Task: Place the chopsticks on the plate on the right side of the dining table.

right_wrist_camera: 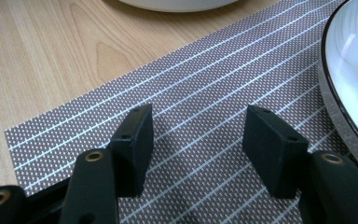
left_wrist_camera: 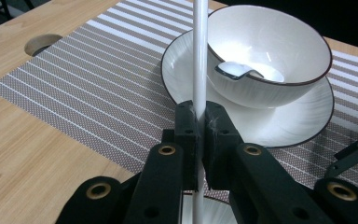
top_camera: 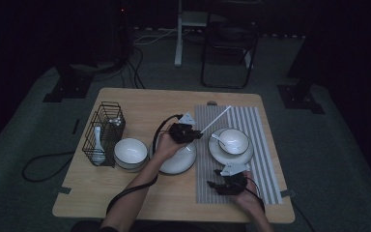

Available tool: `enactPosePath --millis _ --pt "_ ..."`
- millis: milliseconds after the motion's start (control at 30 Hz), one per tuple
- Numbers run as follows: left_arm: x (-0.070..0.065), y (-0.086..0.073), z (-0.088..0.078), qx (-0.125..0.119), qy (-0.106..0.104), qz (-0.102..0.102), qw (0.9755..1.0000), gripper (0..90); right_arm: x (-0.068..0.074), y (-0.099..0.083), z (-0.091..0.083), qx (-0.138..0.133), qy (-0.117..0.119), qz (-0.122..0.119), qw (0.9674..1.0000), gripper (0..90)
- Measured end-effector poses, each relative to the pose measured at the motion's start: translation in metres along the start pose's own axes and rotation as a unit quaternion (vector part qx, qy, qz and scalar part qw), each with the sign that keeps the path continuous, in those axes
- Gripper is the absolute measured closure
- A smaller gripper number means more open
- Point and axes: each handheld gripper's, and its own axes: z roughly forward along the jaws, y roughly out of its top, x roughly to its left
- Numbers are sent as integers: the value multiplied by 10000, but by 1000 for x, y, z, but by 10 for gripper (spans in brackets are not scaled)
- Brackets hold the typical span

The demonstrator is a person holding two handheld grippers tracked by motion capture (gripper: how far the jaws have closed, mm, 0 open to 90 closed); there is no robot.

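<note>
My left gripper (top_camera: 193, 131) (left_wrist_camera: 200, 127) is shut on a long white chopstick (top_camera: 217, 118) (left_wrist_camera: 200, 56). The stick slants up and away over the striped placemat (top_camera: 265, 125) (left_wrist_camera: 98, 79), toward a white bowl (top_camera: 234, 140) (left_wrist_camera: 270, 51). That bowl rests on a saucer (left_wrist_camera: 303, 121) and has a white spoon (left_wrist_camera: 237, 70) in it. My right gripper (top_camera: 216, 185) (right_wrist_camera: 196, 140) hovers low over the placemat's (right_wrist_camera: 191, 84) near left corner. Its jaws are open with nothing between them. The saucer's rim (right_wrist_camera: 349, 70) lies just to its right.
A black wire basket (top_camera: 104, 133) holding a white spoon (top_camera: 97, 137) stands at the table's left. Beside it sit a white bowl (top_camera: 130, 151) and a white plate (top_camera: 178, 162) under my left hand. A round hole (top_camera: 211, 102) marks the table's far edge. A chair (top_camera: 229, 43) stands beyond.
</note>
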Motion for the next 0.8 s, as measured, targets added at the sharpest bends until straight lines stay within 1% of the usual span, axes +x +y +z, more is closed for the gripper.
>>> enactPosePath --millis 233,267,467,500,600,667,800 --pt "1 0 5 42 21 -22 10000 860 0 0 0 1 -4 -1 10000 430" --pt "0 0 7 93 41 4 9999 860 0 0 0 1 -4 -1 10000 430" --pt "0 1 14 169 61 27 9998 860 0 0 0 -4 -7 -9 10000 430" --pt "-1 0 17 220 84 48 9997 861 0 0 0 -5 -9 -10 10000 430" --pt "-1 0 19 264 90 65 9996 860 0 0 0 -9 -12 -19 10000 430" --pt "-1 0 23 351 104 112 9993 860 0 0 0 -3 -8 -17 10000 431" --pt "-1 1 27 397 108 96 9991 860 0 0 0 -3 -9 -22 10000 431"
